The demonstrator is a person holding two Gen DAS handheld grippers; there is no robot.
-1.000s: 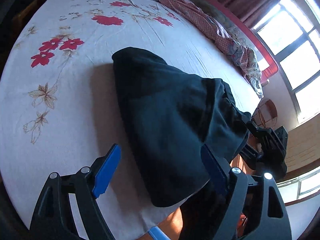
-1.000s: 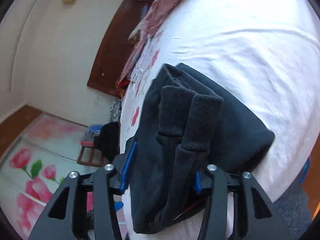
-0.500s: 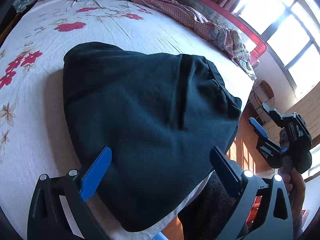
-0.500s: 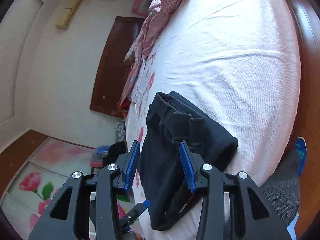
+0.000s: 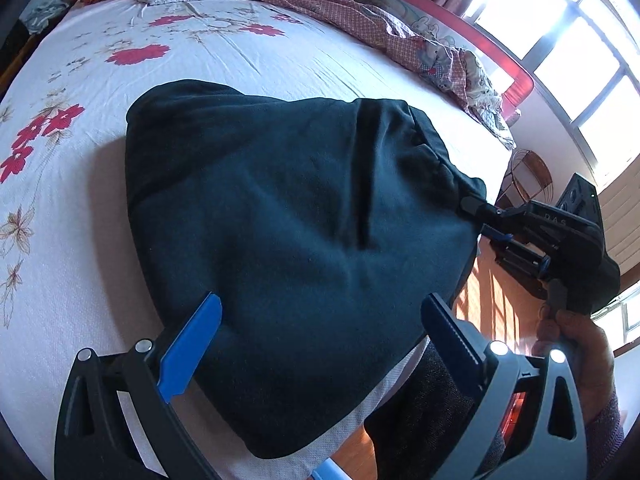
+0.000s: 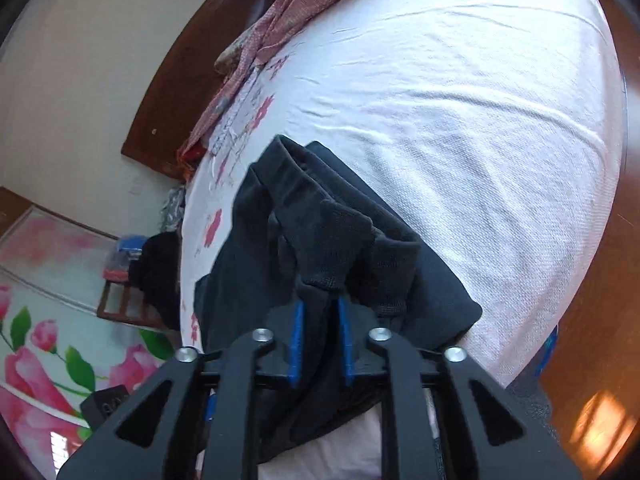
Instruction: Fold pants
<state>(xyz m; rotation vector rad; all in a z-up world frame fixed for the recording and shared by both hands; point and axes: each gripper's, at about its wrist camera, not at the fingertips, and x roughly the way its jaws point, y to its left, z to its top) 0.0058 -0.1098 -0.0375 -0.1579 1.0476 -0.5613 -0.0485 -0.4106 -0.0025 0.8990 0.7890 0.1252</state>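
Note:
Dark navy pants (image 5: 296, 224) lie folded into a thick bundle on the white flowered bedsheet (image 5: 120, 52), near the bed's front edge. My left gripper (image 5: 320, 340) is open, its blue pads spread wide just above the bundle's near end. My right gripper (image 6: 320, 332) is shut on a ribbed cuff of the pants (image 6: 332, 256) at the bundle's end. In the left wrist view the right gripper (image 5: 476, 210) pinches the bundle's right corner.
A red checked blanket (image 5: 360, 16) lies crumpled along the far side of the bed. A wooden headboard (image 6: 192, 80) stands behind. The bed edge and wooden floor (image 5: 496, 292) are close on the right. A window (image 5: 560, 40) lies beyond.
My right gripper has closed on the ribbed cuff at the bundle's end. My left gripper stays open and has shifted a little over the bundle.

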